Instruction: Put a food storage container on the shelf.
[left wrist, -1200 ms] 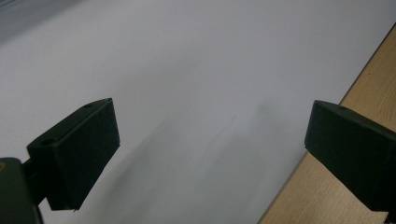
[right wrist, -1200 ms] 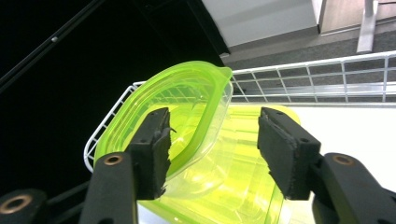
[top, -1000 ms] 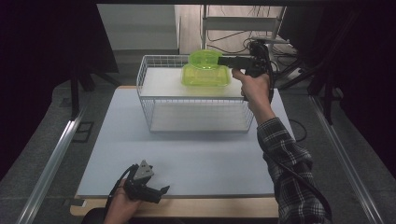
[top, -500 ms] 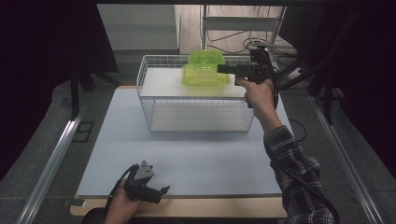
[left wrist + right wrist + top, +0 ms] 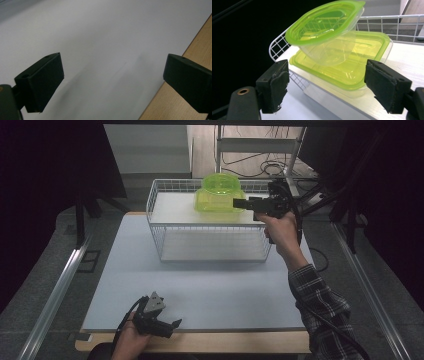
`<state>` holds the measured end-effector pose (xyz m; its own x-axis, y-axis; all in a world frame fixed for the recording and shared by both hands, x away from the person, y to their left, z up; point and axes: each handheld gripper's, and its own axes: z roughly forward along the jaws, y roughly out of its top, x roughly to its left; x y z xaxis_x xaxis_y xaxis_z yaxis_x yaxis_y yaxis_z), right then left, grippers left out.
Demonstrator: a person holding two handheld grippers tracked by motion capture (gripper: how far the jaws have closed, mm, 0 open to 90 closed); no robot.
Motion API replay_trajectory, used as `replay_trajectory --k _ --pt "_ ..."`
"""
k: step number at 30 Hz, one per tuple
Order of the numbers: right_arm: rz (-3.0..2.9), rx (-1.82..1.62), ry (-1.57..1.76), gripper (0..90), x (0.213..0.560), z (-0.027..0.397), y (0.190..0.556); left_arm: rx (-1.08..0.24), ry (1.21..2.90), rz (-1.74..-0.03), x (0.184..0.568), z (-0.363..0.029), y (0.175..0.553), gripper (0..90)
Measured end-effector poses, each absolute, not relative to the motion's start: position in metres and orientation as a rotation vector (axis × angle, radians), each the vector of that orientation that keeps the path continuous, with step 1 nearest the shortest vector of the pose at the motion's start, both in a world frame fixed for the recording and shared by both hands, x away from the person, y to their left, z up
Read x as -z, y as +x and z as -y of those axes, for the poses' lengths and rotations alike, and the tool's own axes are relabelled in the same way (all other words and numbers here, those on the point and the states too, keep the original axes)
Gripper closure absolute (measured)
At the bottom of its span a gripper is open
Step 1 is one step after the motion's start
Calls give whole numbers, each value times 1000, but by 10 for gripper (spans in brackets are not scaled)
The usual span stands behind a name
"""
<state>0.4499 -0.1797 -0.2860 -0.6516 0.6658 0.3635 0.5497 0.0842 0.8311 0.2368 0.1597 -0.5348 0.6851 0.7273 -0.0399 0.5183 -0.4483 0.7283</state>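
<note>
Jaws of your right hand-held gripper [image 5: 325,87] have just been opening and stand spread, nothing between them, just short of the green-lidded tubs [image 5: 342,47] stacked atop the wire rack [image 5: 210,237]. Thin, light, slick plastic, probably flexible: pinch the protruding lid rim, gently. Your left hand-held gripper [image 5: 167,326] rests spread on the worktop [image 5: 225,285].

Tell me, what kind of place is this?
Probably a lab or recording workspace, not a kitchen: a bare white table carries just a wire basket with green-lidded containers, dark screens surround it, and cables lie on the floor behind.
</note>
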Motion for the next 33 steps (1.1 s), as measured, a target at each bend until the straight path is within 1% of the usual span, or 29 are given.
replay_trajectory --k 13,33 --pt "-2276 -1612 1211 161 303 185 437 -361 2150 -950 535 -160 237 28" --pt "-2329 -1571 1149 99 335 190 415 -329 2104 -960 533 -163 237 28"
